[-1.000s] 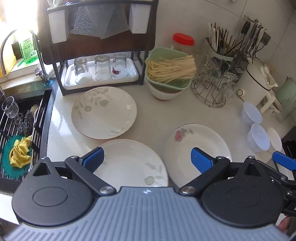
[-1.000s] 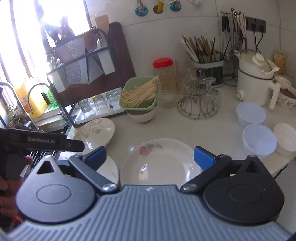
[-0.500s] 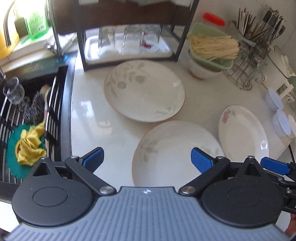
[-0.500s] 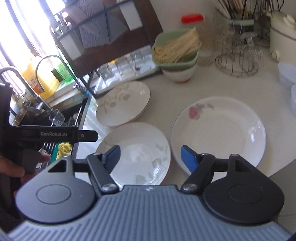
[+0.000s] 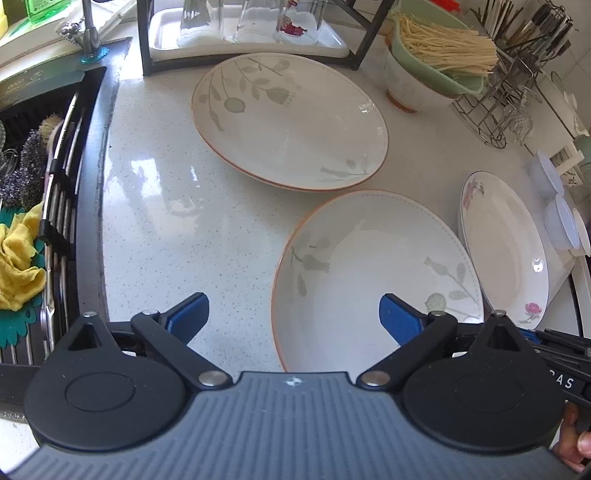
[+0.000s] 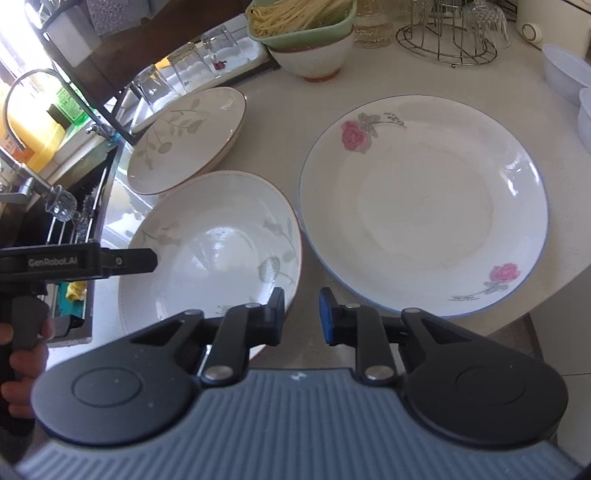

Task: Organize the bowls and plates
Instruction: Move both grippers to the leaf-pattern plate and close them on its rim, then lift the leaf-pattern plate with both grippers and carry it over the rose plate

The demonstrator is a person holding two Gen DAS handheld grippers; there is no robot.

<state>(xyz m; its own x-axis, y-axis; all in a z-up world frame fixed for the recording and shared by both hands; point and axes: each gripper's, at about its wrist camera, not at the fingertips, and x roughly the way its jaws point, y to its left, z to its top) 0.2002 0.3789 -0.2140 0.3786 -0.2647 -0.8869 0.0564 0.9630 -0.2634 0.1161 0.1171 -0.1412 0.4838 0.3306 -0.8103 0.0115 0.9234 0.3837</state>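
Left-wrist view shows the left gripper (image 5: 293, 315) released, its blue pads spread wide over the speckled white countertop (image 5: 173, 221). The round white plate with grey leaf print and an orange rim (image 5: 373, 273) lies at about 1 o'clock from it, its near left edge between the pads but untouched. A second leaf-print plate of the same kind (image 5: 288, 118) sits at 12 o'clock, just beside the first. The white plate with pink roses and a blue rim (image 5: 502, 251) lies at 3 o'clock, near the counter's edge. A dark sink with a yellow cloth (image 5: 18, 258) is at 9 o'clock.

Right-wrist view shows the right gripper (image 6: 302, 314) with its jaws closing, almost together, nothing between them. They hover over the narrow gap between the near leaf plate at 10 o'clock and the rose plate at 1 o'clock. A green bowl of pale sticks (image 6: 306, 26) stands at 12 o'clock.
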